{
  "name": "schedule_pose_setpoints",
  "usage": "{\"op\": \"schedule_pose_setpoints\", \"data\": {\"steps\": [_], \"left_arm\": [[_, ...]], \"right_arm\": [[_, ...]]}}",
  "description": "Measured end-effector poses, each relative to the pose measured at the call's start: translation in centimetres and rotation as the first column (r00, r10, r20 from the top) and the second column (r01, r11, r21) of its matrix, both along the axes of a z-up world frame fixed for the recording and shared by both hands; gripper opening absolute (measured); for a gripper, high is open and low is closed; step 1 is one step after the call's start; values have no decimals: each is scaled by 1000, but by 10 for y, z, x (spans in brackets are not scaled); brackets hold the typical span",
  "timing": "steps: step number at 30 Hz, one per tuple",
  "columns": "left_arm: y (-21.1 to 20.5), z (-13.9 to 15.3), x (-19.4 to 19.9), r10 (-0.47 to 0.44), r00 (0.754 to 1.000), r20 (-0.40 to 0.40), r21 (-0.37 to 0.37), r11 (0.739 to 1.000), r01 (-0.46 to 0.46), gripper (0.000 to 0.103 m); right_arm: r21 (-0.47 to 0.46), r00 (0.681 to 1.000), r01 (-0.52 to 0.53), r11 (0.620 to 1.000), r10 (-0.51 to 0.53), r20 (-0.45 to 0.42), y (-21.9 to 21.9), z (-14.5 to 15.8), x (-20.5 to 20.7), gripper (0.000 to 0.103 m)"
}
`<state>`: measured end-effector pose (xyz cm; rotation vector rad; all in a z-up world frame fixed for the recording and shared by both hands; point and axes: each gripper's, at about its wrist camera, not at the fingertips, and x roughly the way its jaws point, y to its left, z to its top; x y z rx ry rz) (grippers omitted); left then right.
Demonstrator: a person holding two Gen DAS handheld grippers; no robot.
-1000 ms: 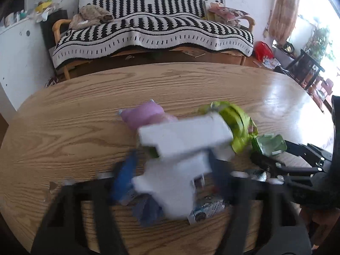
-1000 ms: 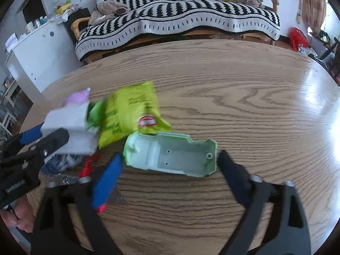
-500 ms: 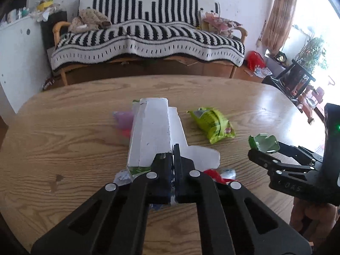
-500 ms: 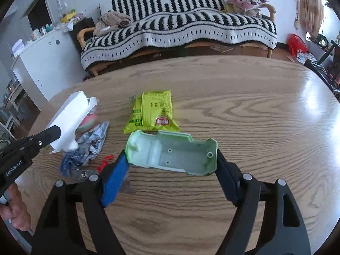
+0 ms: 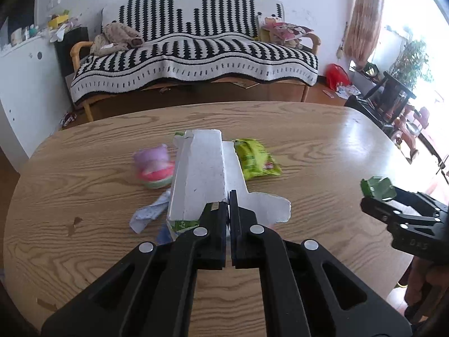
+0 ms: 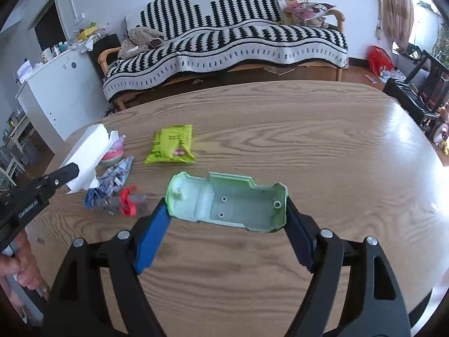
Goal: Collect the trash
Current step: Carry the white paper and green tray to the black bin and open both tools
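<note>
My left gripper [image 5: 229, 205] is shut on the torn edge of a white carton [image 5: 202, 174], which hangs above the table; in the right wrist view the same carton [image 6: 88, 148] sticks out from the left gripper [image 6: 71, 170]. My right gripper [image 6: 226, 224] is shut on a pale green plastic shell [image 6: 227, 200], hollow side up, clamped lengthwise between the blue pads [image 6: 151, 241]. From the left wrist view, the right gripper [image 5: 376, 199] shows at the right edge with the green shell [image 5: 377, 186] in it. On the table lie a yellow-green snack packet [image 6: 174, 144], a pink ball [image 5: 155, 168] and crumpled wrappers [image 6: 112, 181].
The round wooden table [image 6: 322, 140] has a red scrap [image 6: 127, 200] near the wrappers. Behind it stands a sofa with a black-and-white blanket [image 6: 233, 39], a white cabinet [image 6: 56, 90] at the left and dark chairs [image 6: 423, 84] at the right.
The left gripper closed on the white carton and lifted it. Both grippers rose and drew back from the table; the right one kept the green shell.
</note>
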<state>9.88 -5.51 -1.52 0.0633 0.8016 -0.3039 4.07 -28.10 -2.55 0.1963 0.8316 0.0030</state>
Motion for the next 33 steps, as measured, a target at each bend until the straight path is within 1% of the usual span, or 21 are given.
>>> {"op": "schedule_pose_setpoints", "data": {"steps": [3,10,13,16,19,21,22,23,25,26,29,31,32,33], "left_arm": [[-24,2,-11,-38,999,7,8,999,38,1],[-90,1,-39,-152,988,6,4,988,152,1],[-126,1,-54,-221,975,7,-3,975,221,1],[-163,0,-76,-301,954,10,-8,954,301,1],[-199,-4,-100,-384,923,9,-13,923,384,1],[-228,-8,-119,-447,895,3,-15,895,447,1],[-237,-9,-124,-466,885,-2,-17,884,466,1],[-254,-13,-135,-500,866,-8,-18,866,499,1],[-277,-18,-150,-541,841,-14,-15,841,541,1],[-292,-22,-162,-569,822,-23,-14,822,569,1],[-329,-34,-188,-626,778,-45,-10,779,627,1],[-351,-42,-202,-653,755,-64,-28,757,653,1],[-368,-48,-210,-670,739,-79,-54,743,667,1],[-378,-51,-214,-679,728,-90,-71,734,676,1]], "right_arm": [[-4,1000,18,1000,-18,10,-20,8,-19,76],[1,992,123,992,-123,29,-95,20,-73,76],[4,982,189,982,-189,30,-132,21,-98,76],[9,966,257,966,-258,26,-167,19,-123,76],[16,945,327,945,-327,21,-204,15,-153,76],[20,931,365,931,-365,16,-226,11,-170,76],[24,918,395,918,-396,10,-242,9,-184,76],[29,910,415,910,-415,4,-253,7,-192,76],[40,887,461,886,-462,-5,-278,2,-213,76],[44,875,483,874,-483,-10,-290,1,-223,76],[48,837,547,836,-546,-34,-323,-8,-251,76],[57,803,596,801,-593,-63,-349,-17,-270,76],[61,786,618,784,-614,-80,-360,-23,-278,76],[66,774,632,772,-626,-91,-368,-27,-284,76]]}}
